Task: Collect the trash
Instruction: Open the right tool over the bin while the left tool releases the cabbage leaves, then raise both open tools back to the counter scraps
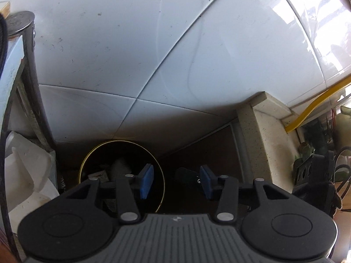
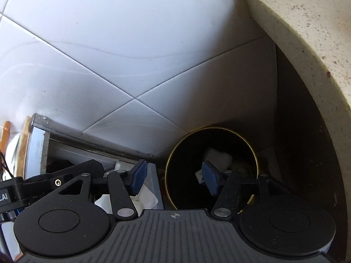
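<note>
Both grippers, left gripper (image 1: 176, 180) and right gripper (image 2: 174, 178), hover with fingers apart, empty, above the bin (image 2: 254, 153); best pull clear without clipping its rim.

The only lettering I can read is ".AI" in white on the black body of my left hand-held gripper (image 2: 13, 194), where it pokes in at the left edge of my right wrist view; whatever comes before those letters is cut off. A pale letter, maybe a "G", shows on a dark object (image 1: 188, 175) between my left fingers, too dim to be sure.
</note>
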